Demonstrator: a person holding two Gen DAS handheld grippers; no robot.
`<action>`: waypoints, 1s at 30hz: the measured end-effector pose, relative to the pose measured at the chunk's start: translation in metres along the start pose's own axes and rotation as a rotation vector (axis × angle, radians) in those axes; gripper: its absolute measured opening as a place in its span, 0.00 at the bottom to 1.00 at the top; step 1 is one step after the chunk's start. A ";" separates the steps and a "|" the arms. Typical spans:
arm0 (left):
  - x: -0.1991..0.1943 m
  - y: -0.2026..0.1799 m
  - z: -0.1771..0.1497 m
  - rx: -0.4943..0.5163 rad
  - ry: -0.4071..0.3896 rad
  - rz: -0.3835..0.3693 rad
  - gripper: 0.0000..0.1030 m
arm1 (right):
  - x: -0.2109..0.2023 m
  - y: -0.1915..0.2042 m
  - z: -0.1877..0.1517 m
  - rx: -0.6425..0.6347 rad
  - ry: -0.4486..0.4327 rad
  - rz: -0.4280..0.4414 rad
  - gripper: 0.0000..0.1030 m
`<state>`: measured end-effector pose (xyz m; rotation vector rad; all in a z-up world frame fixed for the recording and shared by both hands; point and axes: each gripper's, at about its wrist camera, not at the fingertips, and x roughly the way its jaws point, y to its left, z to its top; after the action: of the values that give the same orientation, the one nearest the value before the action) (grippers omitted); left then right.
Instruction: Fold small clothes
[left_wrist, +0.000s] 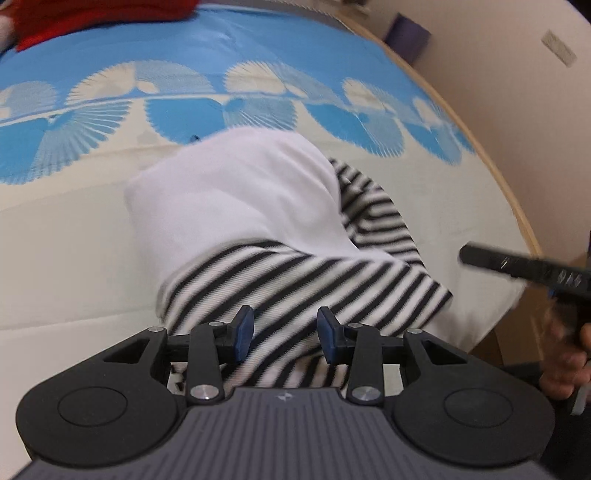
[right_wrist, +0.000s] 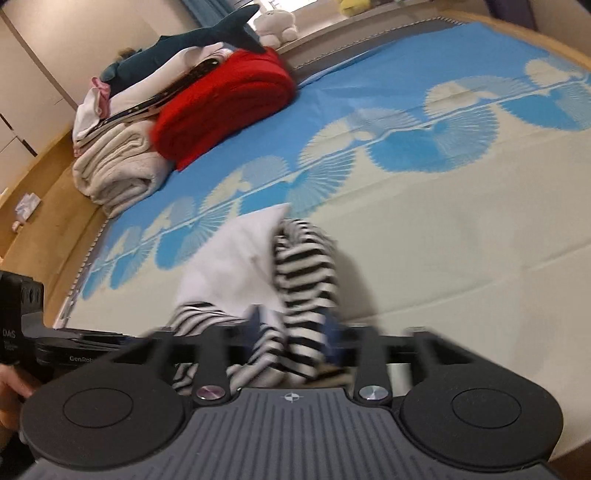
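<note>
Folding step: flattening crumpled black-and-white striped small garment (left_wrist: 295, 280) first.
Left gripper (left_wrist: 285, 338): fingers apart above stripes.
Right gripper (right_wrist: 291, 332): blurred, grip unclear.

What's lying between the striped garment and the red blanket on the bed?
In the right wrist view, only bare bedsheet, blue with white fan shapes, lies between the striped garment and the red blanket. Nothing else sits on that stretch.
</note>
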<state>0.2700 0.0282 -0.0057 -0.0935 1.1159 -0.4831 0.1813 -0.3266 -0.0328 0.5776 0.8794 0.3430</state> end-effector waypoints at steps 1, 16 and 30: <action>-0.004 0.003 0.000 -0.015 -0.012 0.006 0.40 | 0.008 0.006 0.001 -0.014 0.015 -0.001 0.50; -0.023 0.023 0.002 -0.111 -0.077 0.042 0.40 | -0.018 0.011 0.001 -0.046 -0.046 0.069 0.01; 0.040 -0.017 -0.004 0.061 0.090 0.077 0.40 | 0.015 -0.002 -0.038 -0.251 0.241 -0.120 0.01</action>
<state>0.2745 -0.0035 -0.0361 0.0243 1.1873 -0.4559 0.1603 -0.3080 -0.0627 0.2526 1.0793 0.4123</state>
